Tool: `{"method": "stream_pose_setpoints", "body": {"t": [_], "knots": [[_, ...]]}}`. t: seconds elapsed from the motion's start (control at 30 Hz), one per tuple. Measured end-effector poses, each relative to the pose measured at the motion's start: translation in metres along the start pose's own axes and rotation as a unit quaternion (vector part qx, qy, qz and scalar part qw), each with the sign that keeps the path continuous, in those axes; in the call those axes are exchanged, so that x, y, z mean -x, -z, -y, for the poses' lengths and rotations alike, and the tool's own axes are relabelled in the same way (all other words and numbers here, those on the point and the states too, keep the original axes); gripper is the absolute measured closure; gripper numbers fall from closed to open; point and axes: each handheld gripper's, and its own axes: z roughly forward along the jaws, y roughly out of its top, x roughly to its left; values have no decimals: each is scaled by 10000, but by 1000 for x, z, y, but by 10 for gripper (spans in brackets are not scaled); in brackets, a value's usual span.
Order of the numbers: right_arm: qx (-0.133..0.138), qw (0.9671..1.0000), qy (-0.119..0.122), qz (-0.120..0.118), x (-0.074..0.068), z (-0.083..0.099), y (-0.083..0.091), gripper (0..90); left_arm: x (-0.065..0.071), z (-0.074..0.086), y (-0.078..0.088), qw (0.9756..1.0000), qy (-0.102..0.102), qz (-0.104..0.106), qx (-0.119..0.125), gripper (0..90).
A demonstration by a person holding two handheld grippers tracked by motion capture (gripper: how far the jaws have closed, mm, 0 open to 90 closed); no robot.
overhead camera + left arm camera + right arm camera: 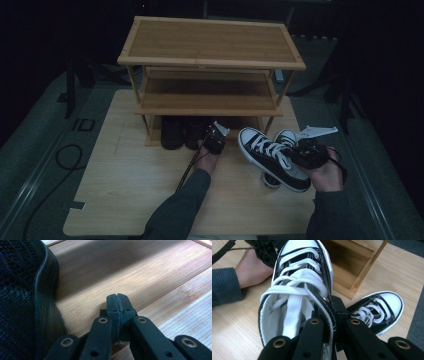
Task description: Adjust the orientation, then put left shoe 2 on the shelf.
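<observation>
- Right gripper: jaws clamped on the collar edge of the black-and-white sneaker, which it holds above the table, toe toward 11 o'clock in the high view.
- Second sneaker: lies on the table under the held one, at its 4 o'clock in the right gripper view.
- Left gripper: jaws pressed together, nothing between them, at the shoe rack's bottom shelf.
- Dark shoe: at 9 o'clock of the left gripper's jaws, apart from them.

A pale wood surface carries a three-tier rack and one sneaker; dark shoes sit on the rack's bottom tier.
</observation>
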Motion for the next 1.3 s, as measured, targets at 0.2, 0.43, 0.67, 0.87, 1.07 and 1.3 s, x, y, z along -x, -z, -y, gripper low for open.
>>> {"method": "stream_pose_setpoints", "body": {"t": [0.2,0.43,0.67,0.87,1.07,1.3], "knots": [[57,10000,5,-23,4,-5,2,885,0,0,0,10000,11,3,11,893],[77,9999,27,-115,7,-11,1,885,0,0,0,10000,5,-5,10,893],[114,9998,12,-189,11,-15,-2,885,0,0,0,10000,9,-2,8,893],[124,9995,-1,-279,12,-18,-1,885,1,0,-1,10000,55,-16,49,894],[177,9993,9,-335,14,-23,0,885,1,0,-1,9999,114,-28,100,893],[257,9988,33,-421,15,-29,4,885,2,0,-1,9999,108,-29,96,894]]}}
